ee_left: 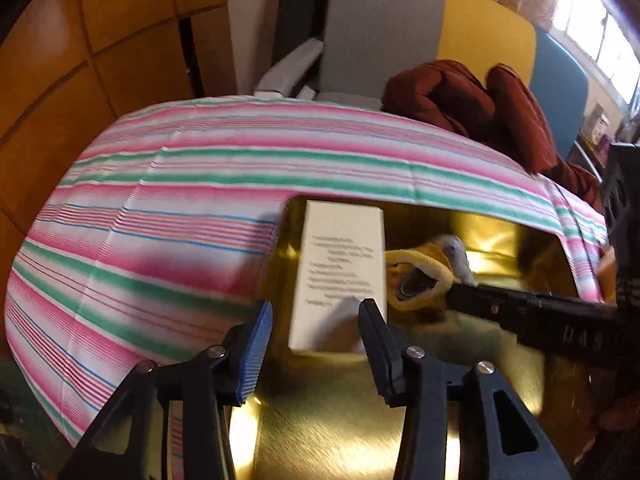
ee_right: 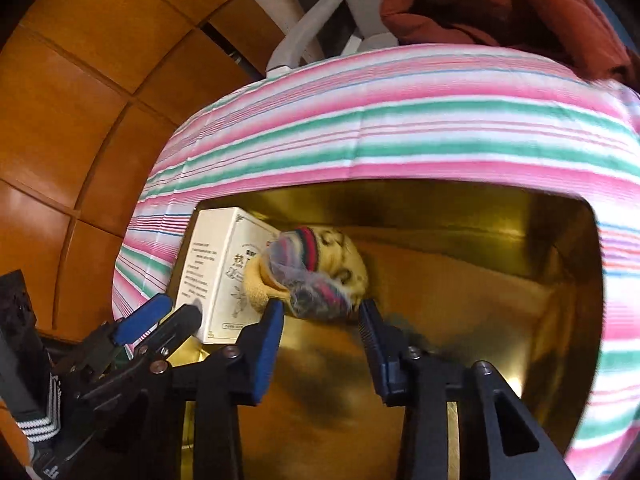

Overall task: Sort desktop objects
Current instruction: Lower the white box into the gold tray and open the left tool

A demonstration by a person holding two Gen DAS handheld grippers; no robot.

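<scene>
A white printed box [ee_left: 340, 272] lies inside a shiny gold box [ee_left: 328, 420] on the striped tablecloth. My left gripper [ee_left: 316, 312] is open, its fingers either side of the white box's near end, not closed on it. A yellow knitted sock bundle [ee_left: 420, 276] lies right of the white box. In the right wrist view the white box [ee_right: 224, 272] stands at the gold box's [ee_right: 480, 280] left wall with the sock bundle [ee_right: 316, 272] against it. My right gripper [ee_right: 320, 312] is open just in front of the bundle. The left gripper [ee_right: 168, 316] shows at the left.
A pink, green and white striped cloth [ee_left: 160, 220] covers the table. A dark red garment [ee_left: 480, 112] lies at the far right edge. A grey office chair [ee_left: 360, 40] and wooden wall panels [ee_left: 60, 80] stand behind the table.
</scene>
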